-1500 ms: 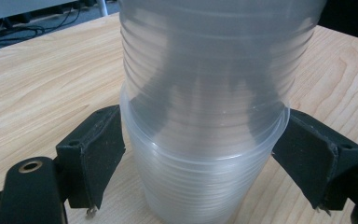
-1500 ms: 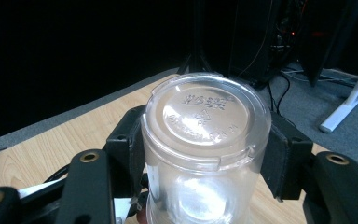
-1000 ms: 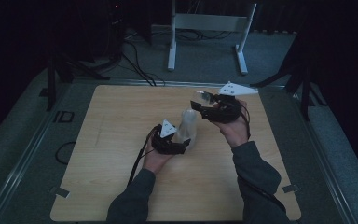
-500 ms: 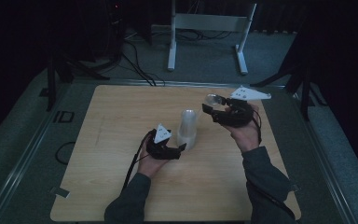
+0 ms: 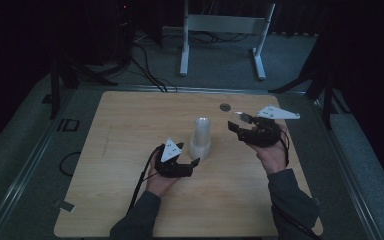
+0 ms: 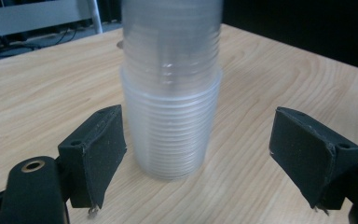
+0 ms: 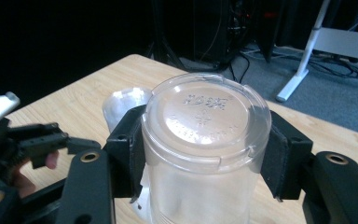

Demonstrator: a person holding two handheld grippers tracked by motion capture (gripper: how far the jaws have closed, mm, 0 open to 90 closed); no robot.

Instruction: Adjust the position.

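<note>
Starting at the left, the table (image 5: 115, 150) has a big bare stretch of wood from its left edge all the way in to the left gripper (image 5: 192, 163), so there's loads of room on that side. That gripper sits low, near the person's side of the middle, with its jaws spread wide and nothing between them. In the left gripper view the stack of clear cups (image 6: 171, 88) stands upright right in front of it, closer to the left jaw than the right, and there's a clear gap on both sides.

In the high view the stack (image 5: 200, 138) is about mid-table, well away from every edge, with open wood beyond it on the far side.

Further right, the right gripper (image 5: 236, 126) is held up off the tabletop, well apart from the stack. In the right gripper view its jaws are clamped on a single clear cup (image 7: 205, 140), bottom end facing the camera. The table's right edge is fairly close beyond that hand.
</note>
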